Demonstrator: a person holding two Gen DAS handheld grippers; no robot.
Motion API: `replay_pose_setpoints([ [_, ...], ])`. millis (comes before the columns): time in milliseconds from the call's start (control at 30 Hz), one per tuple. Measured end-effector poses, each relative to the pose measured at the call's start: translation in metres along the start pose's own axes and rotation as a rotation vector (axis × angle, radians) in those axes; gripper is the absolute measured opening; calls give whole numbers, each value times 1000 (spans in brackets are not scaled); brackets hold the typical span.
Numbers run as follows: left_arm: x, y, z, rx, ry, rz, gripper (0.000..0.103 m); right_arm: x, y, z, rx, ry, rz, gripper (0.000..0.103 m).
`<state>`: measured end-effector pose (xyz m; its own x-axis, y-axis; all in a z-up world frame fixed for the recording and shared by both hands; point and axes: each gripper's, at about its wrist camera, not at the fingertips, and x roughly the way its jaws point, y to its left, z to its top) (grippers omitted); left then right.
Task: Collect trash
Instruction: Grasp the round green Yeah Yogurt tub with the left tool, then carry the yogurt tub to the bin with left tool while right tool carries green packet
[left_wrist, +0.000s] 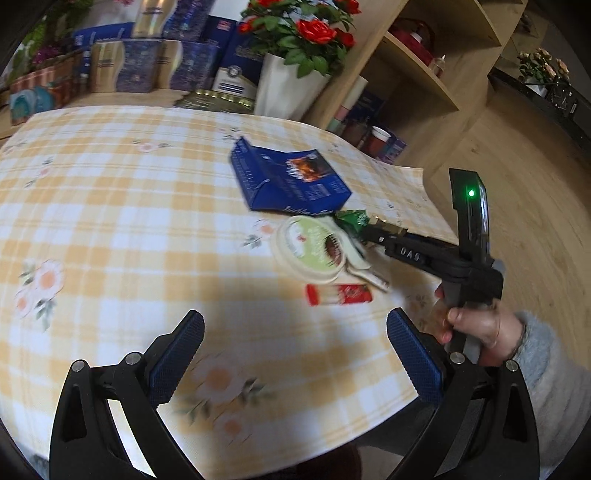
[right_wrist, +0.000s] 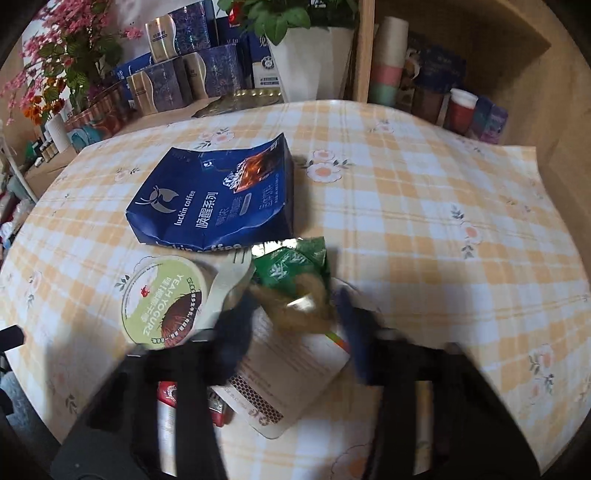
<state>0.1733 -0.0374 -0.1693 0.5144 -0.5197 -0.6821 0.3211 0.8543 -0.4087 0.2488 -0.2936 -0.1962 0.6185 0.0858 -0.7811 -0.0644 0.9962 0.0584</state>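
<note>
Trash lies on a yellow checked tablecloth (left_wrist: 110, 206): a blue coffee bag (left_wrist: 291, 182) (right_wrist: 218, 199), a green yoghurt lid (left_wrist: 314, 245) (right_wrist: 164, 302) with a pale fork (right_wrist: 231, 278), a green wrapper (left_wrist: 352, 218) (right_wrist: 295, 267), and a red packet (left_wrist: 340, 294). My left gripper (left_wrist: 295, 354) is open and empty, near the table's front edge. My right gripper (left_wrist: 369, 230) (right_wrist: 295, 317) is blurred, with its fingers around a brown-gold wrapper (right_wrist: 299, 306) beside the green wrapper. A white carton (right_wrist: 291, 373) lies under it.
A white pot of red roses (left_wrist: 288, 85), blue and gold boxes (left_wrist: 136, 66) and a gold tray (left_wrist: 218, 99) stand behind the table. A wooden shelf unit (left_wrist: 406, 74) with cups stands at the right. The table's right edge drops to a wooden floor (left_wrist: 517, 206).
</note>
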Motion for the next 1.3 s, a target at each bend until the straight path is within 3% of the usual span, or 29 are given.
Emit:
replay_pose_setpoints([
  [167, 27, -12, 15, 33, 33, -8, 93, -24, -20, -7, 88, -70, 53, 34],
  [300, 63, -15, 25, 60, 108, 16, 93, -48, -38, -19, 159, -124, 73, 33],
  [700, 135, -39, 41, 341, 244, 171, 93, -83, -74, -46, 234, -185, 50, 33],
  [1000, 153, -43, 48, 427, 249, 196, 93, -91, -83, -53, 247, -196, 43, 33],
  [1100, 151, -46, 48, 450, 244, 193, 83, -91, -82, -55, 251, -193, 46, 33],
  [1300, 132, -39, 42, 436, 233, 203, 82, -96, -79, -57, 244, -198, 44, 33],
])
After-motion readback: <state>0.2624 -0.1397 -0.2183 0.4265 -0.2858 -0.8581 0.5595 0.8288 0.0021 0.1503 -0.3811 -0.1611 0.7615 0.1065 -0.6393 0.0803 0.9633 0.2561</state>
